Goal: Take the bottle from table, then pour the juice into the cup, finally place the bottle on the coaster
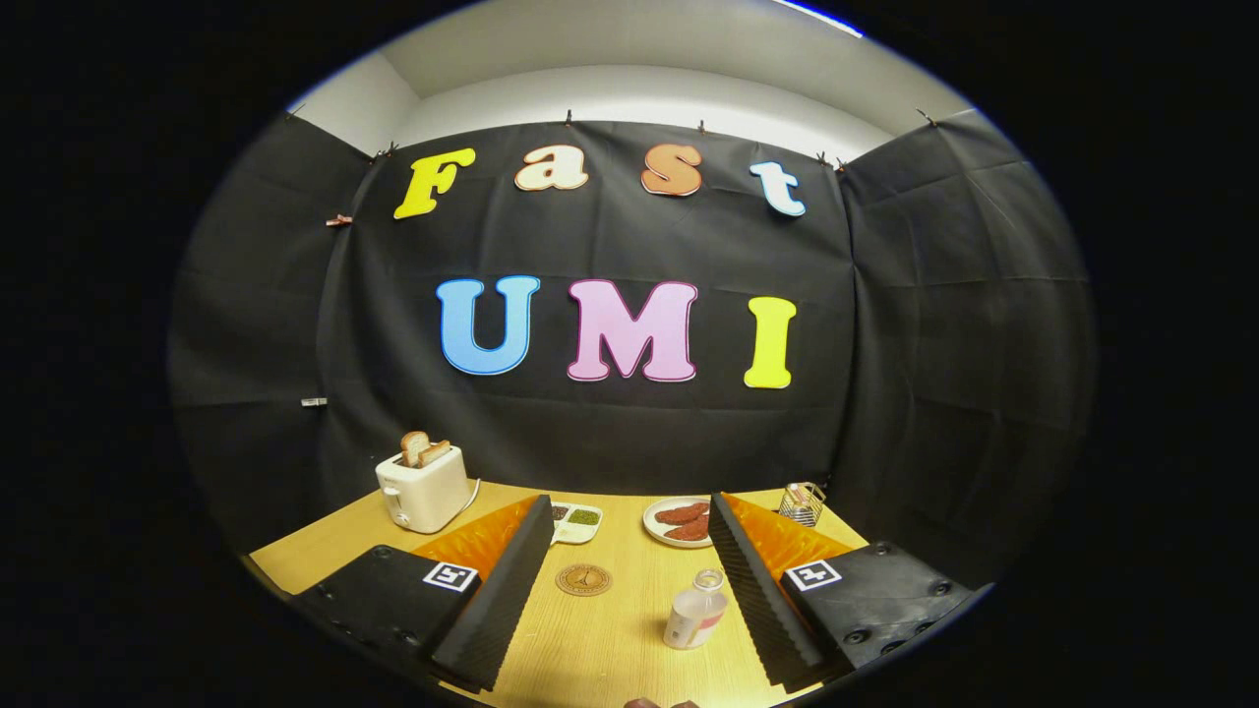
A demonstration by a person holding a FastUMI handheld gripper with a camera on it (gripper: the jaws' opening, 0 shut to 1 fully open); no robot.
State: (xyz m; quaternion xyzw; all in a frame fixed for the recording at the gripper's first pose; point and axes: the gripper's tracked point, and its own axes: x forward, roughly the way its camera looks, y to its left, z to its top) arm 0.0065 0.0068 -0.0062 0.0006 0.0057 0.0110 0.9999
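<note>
We look forward along a handheld gripper [629, 590] over a light wooden table [590, 659]. Its two fingers are spread wide apart and grip nothing.

Between the fingers, close to the right one but not touching it, a small clear bottle [696, 610] stands upright on the table, with pale liquid filling its lower part. Across the gap, nearer the left finger and slightly farther ahead, a round brown coaster [583, 579] lies flat, well apart from the bottle.

Toward the far edge of the table, beyond the fingers, we see a white dish with small compartments [576, 521] and a white plate [661, 533] carrying reddish-brown food. At the far left corner stands a white toaster [423, 489] with slices of bread in its slots. At the far right corner sits a small wire basket [804, 503].
</note>
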